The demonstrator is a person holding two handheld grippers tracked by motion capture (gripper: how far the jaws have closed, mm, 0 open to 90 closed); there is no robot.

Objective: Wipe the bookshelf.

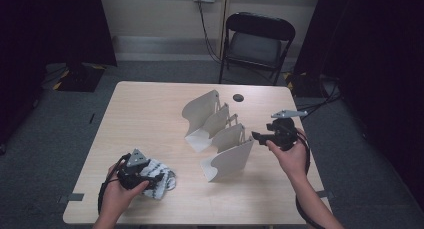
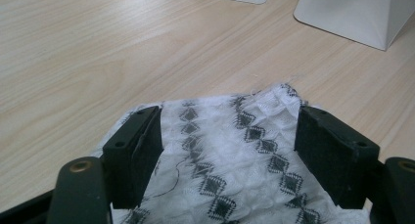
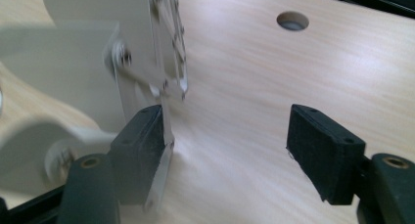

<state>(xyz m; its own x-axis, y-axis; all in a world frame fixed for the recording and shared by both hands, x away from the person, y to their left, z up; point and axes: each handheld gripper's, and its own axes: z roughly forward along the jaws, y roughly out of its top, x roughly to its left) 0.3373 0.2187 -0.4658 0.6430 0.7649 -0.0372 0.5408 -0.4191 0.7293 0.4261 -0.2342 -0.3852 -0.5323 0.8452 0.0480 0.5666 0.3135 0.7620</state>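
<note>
**Cloth under my left jaws, folding board beside my right**

The white cloth with black diamond stripes (image 1: 159,178) lies bunched at the near left of the table (image 1: 145,114), and my left gripper (image 1: 150,178) sits right over it. In the left gripper view the cloth (image 2: 230,155) runs up between the two pads, its stripes pointing away from me toward the white folding board (image 2: 357,13) farther off. The jaws there stand wide; each pad sits at an edge of the fabric, but I judge they aren't pinching it yet.

My right gripper (image 1: 257,136) is at the right end of the folding board (image 1: 220,134), whose panels run diagonally from far left to near right. In the right gripper view the jaws are spread wide with bare table between them; a thin panel edge (image 3: 166,131) runs just along the inside of the left-hand pad (image 3: 142,150), touching or nearly so, I can't tell which. Nothing is clamped.

So the left hand is the nearer one for the cloth; I judge the next move is to close on it and carry it right and forward to the board.
</note>
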